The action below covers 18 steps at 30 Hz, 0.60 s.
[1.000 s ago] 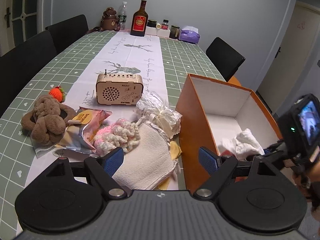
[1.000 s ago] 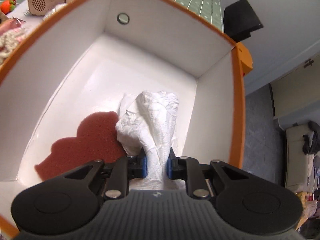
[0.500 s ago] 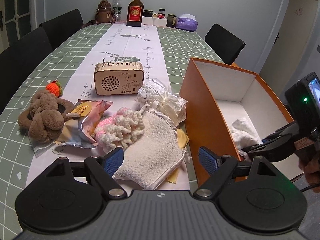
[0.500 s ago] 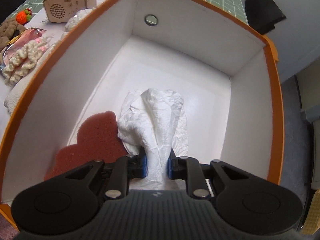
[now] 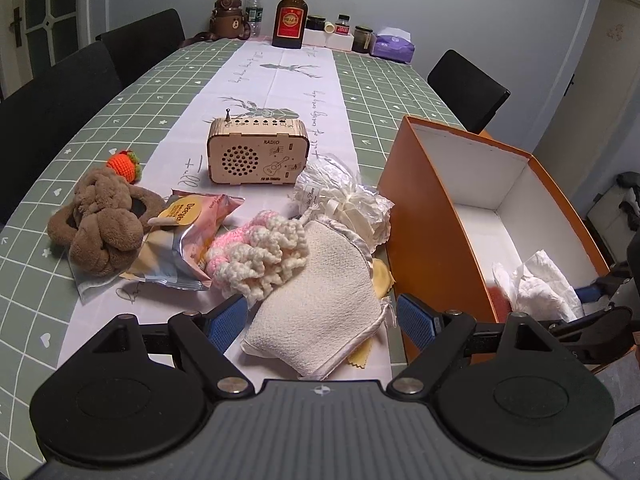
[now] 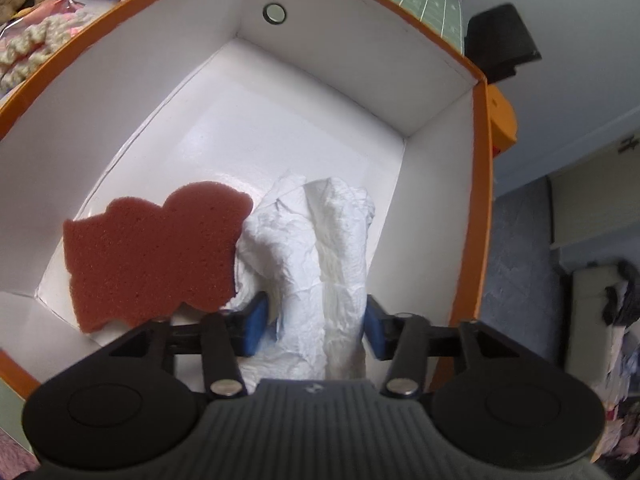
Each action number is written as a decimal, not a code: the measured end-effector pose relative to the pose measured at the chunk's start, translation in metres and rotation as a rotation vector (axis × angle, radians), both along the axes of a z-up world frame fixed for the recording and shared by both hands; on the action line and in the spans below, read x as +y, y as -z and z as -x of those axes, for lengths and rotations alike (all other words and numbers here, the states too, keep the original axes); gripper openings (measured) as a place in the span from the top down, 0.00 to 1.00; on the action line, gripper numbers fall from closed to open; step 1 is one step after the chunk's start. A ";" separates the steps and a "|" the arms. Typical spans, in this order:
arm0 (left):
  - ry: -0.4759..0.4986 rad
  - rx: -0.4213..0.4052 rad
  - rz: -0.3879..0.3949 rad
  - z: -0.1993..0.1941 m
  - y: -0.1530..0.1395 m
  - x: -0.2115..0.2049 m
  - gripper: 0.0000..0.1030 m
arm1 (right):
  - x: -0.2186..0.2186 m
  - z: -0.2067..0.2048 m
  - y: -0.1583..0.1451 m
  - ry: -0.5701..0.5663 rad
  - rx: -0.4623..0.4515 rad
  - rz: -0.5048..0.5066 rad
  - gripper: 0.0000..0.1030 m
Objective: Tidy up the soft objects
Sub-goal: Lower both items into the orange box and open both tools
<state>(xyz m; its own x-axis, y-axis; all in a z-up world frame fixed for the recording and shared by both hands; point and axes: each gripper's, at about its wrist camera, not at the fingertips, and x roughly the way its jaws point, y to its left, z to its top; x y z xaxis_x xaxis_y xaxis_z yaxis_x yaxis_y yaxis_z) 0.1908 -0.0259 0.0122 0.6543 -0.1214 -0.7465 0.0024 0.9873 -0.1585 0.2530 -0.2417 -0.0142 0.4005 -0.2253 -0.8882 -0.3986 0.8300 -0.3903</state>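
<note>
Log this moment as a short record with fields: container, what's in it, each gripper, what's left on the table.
container: orange box, white inside, open top
contents: white crumpled cloth beside a reddish sponge
right gripper: open, fingers either side of the cloth, inside the box
left gripper: open, empty, above the cream towel
left on table: brown plush, knitted item, snack bag, wooden radio

Probably a home dining room: long table (image 5: 100,128), chairs (image 5: 466,88).

Orange box (image 6: 480,208), white inside; reddish-brown sponge (image 6: 156,252); white tissue (image 6: 320,240); green-checked tablecloth (image 5: 120,120).
</note>
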 end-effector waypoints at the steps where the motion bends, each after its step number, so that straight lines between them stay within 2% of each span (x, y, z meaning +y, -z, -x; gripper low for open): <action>1: 0.002 0.000 -0.003 0.000 0.000 -0.001 0.04 | 0.002 0.006 -0.004 -0.016 -0.022 0.010 0.26; 3: 0.007 0.000 -0.006 0.001 0.000 -0.001 0.04 | 0.000 0.012 -0.015 -0.039 -0.060 0.016 0.24; 5: 0.014 -0.001 -0.006 0.002 0.001 -0.002 0.04 | -0.003 0.017 -0.028 -0.050 -0.071 -0.019 0.24; 8: 0.017 -0.003 -0.012 0.002 0.002 -0.003 0.04 | -0.008 0.028 -0.054 -0.085 -0.123 -0.062 0.28; 9: 0.015 -0.003 -0.012 0.003 0.003 -0.003 0.04 | -0.008 0.033 -0.063 -0.099 -0.150 -0.074 0.36; 10: 0.015 -0.002 -0.012 0.002 0.003 -0.002 0.04 | -0.010 0.034 -0.070 -0.114 -0.171 -0.096 0.49; 11: 0.015 -0.001 -0.010 0.002 0.003 -0.002 0.04 | -0.011 0.034 -0.076 -0.121 -0.178 -0.123 0.56; 13: 0.011 0.002 -0.009 0.001 0.004 -0.003 0.04 | -0.012 0.026 -0.077 -0.103 -0.163 -0.163 0.81; 15: 0.011 0.002 -0.010 0.002 0.005 -0.003 0.04 | -0.008 0.011 -0.066 -0.082 -0.122 -0.179 0.93; 18: 0.020 0.002 -0.019 0.005 0.006 -0.004 0.04 | -0.007 -0.011 -0.031 -0.053 0.006 -0.198 1.00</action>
